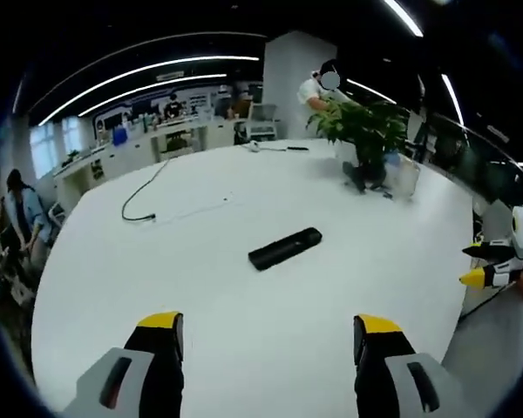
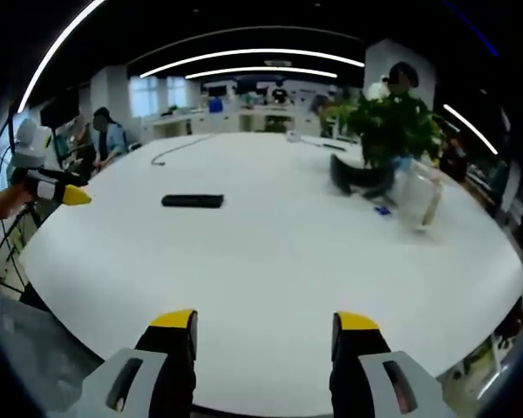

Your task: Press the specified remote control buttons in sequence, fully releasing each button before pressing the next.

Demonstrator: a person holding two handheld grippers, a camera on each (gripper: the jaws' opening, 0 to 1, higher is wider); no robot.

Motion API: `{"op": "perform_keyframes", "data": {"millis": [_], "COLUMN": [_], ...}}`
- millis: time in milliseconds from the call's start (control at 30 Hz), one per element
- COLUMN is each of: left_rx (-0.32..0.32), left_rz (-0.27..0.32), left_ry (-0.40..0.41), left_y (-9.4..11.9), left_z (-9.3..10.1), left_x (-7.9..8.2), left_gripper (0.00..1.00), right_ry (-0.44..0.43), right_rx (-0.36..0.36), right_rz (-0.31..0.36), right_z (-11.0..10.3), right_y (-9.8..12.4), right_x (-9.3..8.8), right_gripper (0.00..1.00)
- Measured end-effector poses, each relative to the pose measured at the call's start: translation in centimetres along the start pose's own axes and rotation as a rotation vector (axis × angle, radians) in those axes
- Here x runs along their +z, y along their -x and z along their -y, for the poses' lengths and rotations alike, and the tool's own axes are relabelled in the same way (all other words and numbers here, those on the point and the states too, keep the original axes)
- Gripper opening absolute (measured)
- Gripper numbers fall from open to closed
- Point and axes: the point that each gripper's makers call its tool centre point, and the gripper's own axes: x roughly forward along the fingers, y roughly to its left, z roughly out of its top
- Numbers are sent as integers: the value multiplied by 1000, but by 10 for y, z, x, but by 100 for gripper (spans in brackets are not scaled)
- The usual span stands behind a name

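Big white rounded counter is taking up most of both views, office room with ceiling light strips behind it. A potted green plant is sitting toward the far side of the counter, a clear pitcher-like container just beside it in the right gripper view, details blurry. A thin dark cable is lying curled on the counter's far left part in the left gripper view, well apart from the remote. People are standing or sitting in the background, one behind the plant, others at the room's edge. The remote control is lying flat on the bare counter, near its middle in the left gripper view, ahead of the left tool and slightly diagonal; it is a slim, long black bar, buttons too small to make out. In the right gripper view the same remote is sitting well off to the left. Left tool is hovering over the counter, jaws spread wide, released, yellow-tipped, grasping nothing. Right tool is likewise spread apart over the near counter edge, released, nothing between the jaws.
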Motion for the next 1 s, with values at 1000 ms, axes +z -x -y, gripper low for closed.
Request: {"op": "perform_keyframes", "data": {"millis": [1000], "left_rx": [-213], "left_rz": [-331], "left_ry": [-520], "left_y": [-135], "left_z": [-4], "left_x": [19], "left_gripper": [68], "right_ry": [1], "right_rx": [-28], "right_rz": [-54], "right_z": [4], "right_y": [-5], "right_x": [-9], "right_gripper": [59]}}
